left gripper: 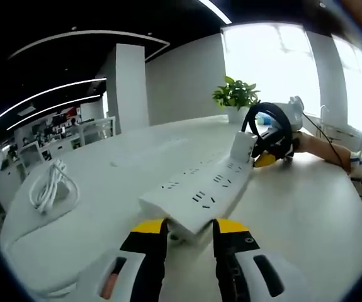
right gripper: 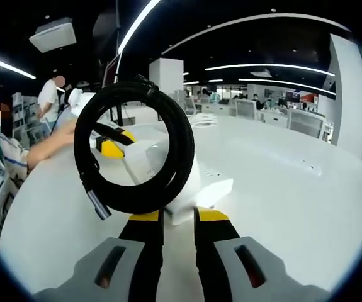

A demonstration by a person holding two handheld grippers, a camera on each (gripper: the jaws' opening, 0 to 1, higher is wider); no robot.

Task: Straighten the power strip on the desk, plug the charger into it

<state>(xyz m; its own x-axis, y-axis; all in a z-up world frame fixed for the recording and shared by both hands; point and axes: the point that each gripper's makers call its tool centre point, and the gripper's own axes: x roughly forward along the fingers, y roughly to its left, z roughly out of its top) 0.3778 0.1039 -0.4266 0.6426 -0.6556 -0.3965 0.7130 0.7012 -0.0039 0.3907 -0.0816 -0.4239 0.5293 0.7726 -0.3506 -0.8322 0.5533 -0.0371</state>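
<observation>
the power strip (left gripper: 201, 192) lies flat on the white desk (left gripper: 306, 214), and everything here is placed from it. in the left gripper view the left gripper (left gripper: 190, 236) sits at its near end, jaws a little apart, straddling that end; whether they pinch it i cannot tell. at the far end stands the white charger (left gripper: 242, 146), with the right gripper (left gripper: 265, 158) on it and a black coiled cable (left gripper: 270, 126) looped above. to the strip's left, well apart, lies a bundled white cord (left gripper: 50, 186); beyond the far end is a potted plant (left gripper: 236, 95).

in the right gripper view the right gripper (right gripper: 171, 221) has jaws nearly together on the charger (right gripper: 187, 189), apparently clamped.

judgement: the strip is rigid, light plastic and will slide on the smooth desk, so steady its end. grip the charger's flat sides; the stiff coil will tug.
</observation>
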